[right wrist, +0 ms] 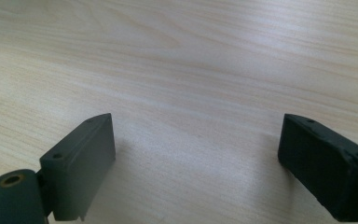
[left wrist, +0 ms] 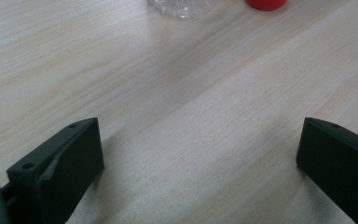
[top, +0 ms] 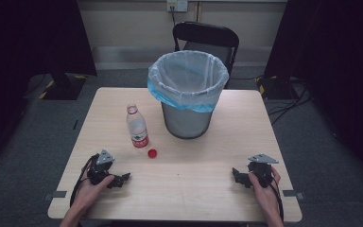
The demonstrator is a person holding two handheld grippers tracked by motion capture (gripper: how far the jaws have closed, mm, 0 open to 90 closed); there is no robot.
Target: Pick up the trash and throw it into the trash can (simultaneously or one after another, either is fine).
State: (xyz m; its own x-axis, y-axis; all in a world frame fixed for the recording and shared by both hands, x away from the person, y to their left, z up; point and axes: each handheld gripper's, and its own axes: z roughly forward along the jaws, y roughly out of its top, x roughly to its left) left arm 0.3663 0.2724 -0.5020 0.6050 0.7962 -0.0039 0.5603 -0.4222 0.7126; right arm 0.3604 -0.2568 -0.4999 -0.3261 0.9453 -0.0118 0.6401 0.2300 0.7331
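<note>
A clear plastic bottle [top: 137, 126] with a red-and-white label stands uncapped on the wooden table [top: 217, 189], left of centre. Its red cap [top: 152, 152] lies on the table just to its right. In the left gripper view the bottle's base [left wrist: 182, 6] and the red cap [left wrist: 266, 3] sit at the top edge. My left gripper [top: 123, 178] rests near the front left, open, its jaws wide apart over bare wood [left wrist: 200, 158]. My right gripper [top: 237, 175] rests near the front right, open with nothing between its jaws [right wrist: 196, 158].
A grey waste bin [top: 187, 93] lined with a pale blue plastic bag stands at the table's centre back. A black chair [top: 206, 40] stands behind the table. Dark curtains and cables flank the table on the floor.
</note>
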